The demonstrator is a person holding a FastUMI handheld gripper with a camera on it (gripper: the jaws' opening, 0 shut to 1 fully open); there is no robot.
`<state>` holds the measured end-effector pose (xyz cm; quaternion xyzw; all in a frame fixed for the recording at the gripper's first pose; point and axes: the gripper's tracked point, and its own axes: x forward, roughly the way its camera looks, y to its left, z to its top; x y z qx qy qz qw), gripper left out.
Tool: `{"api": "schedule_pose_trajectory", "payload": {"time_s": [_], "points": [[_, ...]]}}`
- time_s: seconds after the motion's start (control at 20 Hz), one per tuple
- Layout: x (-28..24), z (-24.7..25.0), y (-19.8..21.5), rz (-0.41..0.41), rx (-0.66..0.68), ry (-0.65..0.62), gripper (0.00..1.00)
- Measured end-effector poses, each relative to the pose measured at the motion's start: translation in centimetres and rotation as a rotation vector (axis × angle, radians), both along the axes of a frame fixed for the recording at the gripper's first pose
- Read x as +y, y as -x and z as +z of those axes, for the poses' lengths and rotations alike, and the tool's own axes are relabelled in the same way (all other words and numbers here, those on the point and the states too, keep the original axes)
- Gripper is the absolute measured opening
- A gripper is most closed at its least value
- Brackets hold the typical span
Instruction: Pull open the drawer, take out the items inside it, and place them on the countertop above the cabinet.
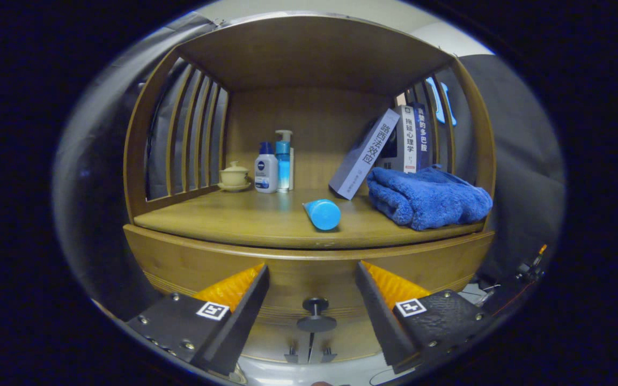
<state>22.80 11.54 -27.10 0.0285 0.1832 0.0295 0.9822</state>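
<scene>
A wooden cabinet faces me, with its drawer front (309,279) closed below the countertop (244,220). A dark round knob (316,306) sticks out of the drawer front, low between my fingers and a little beyond them. My gripper (311,271) is open, its fingers spread wide on either side of the knob and touching nothing. On the countertop a blue tube (322,214) lies on its side near the front edge, beside a folded blue towel (427,198) on the right. The inside of the drawer is hidden.
At the back of the countertop stand a small lidded cup on a saucer (234,176), a white and blue bottle (266,169) and a blue pump bottle (284,161). Books (389,147) lean behind the towel. Slatted side rails (191,134) and a wooden top enclose the shelf space.
</scene>
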Motion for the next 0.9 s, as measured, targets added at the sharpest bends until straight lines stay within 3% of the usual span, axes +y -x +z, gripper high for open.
{"api": "schedule_pose_trajectory", "payload": {"time_s": [0.9], "points": [[-0.15, -0.13, -0.45, 0.022, -0.031, 0.003, 0.97]]}}
